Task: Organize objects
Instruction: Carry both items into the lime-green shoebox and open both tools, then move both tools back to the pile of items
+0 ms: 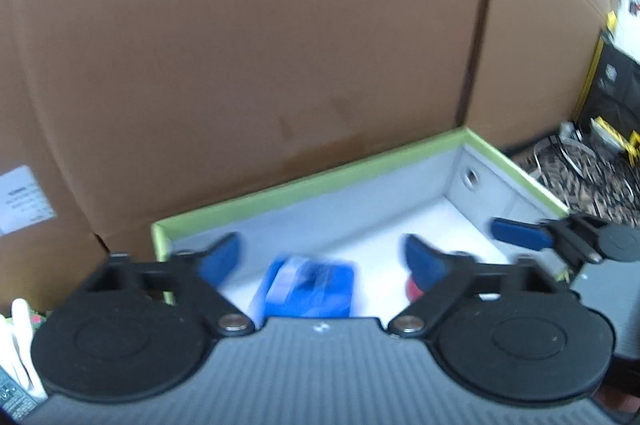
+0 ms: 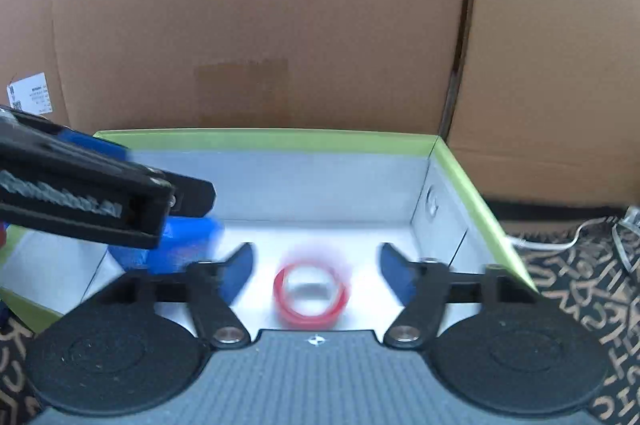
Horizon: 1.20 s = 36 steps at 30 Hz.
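A shoe-box-like box with a green rim (image 1: 304,181) (image 2: 280,137) and a white inside lies open below both grippers. A blue packet (image 1: 308,289) (image 2: 188,241), blurred, lies on its floor, below and between the wide-apart fingers of my left gripper (image 1: 322,245); no pad touches it. A red-rimmed clear ring (image 2: 312,293), also blurred, lies on the box floor between the spread fingers of my right gripper (image 2: 316,251), untouched. In the left wrist view the ring (image 1: 412,291) is mostly hidden behind a finger. The two grippers hang side by side over the box.
A tall brown cardboard wall (image 1: 280,45) with a white label (image 1: 24,197) stands right behind the box. A dark patterned cloth (image 2: 580,285) with a white cable (image 2: 540,245) lies to the right. A black and yellow crate (image 1: 612,93) stands at the far right.
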Motion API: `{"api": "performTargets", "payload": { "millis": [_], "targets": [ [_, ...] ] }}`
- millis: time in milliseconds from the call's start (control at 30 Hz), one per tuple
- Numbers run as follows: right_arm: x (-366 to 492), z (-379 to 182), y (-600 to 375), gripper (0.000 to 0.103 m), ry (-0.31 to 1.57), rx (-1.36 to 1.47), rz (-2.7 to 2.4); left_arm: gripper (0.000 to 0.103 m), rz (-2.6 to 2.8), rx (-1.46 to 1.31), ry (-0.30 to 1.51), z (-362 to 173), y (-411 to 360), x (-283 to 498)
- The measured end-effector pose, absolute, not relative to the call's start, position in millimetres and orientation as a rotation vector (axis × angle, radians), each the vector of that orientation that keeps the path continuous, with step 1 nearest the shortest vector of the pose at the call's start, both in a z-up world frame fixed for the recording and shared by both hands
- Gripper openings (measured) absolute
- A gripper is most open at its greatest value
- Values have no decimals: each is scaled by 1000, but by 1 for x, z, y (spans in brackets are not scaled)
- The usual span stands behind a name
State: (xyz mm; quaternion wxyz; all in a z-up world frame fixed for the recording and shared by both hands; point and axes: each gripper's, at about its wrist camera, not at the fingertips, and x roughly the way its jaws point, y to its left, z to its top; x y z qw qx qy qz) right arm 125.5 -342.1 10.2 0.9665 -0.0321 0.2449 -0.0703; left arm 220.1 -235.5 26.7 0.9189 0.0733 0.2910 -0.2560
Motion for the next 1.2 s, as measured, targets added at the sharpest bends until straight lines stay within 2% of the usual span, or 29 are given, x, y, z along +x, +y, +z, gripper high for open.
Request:
{"api": "performTargets", "payload": {
  "millis": [67,233,400,467,867,1200],
  "targets": [
    [122,11,-341,88,478,-91,-153,103,-517,135,547,30,-228,215],
    [98,23,-338,88,422,-96,-172,103,-527,100,554,41,-218,209],
    [56,39,-330,99,336,-77,-192,103,-553,71,528,53,-198,178],
    [41,48,-332,100,327,-52,-173,103,-582,71,527,55,-189,162],
    [-39,22,-296,101,293,77,-99,103,-590,96,500,57,-129,70],
    [-68,-3,-259,103,342,166,-28,103,-507,97,516,31,-71,15]
  ]
}}
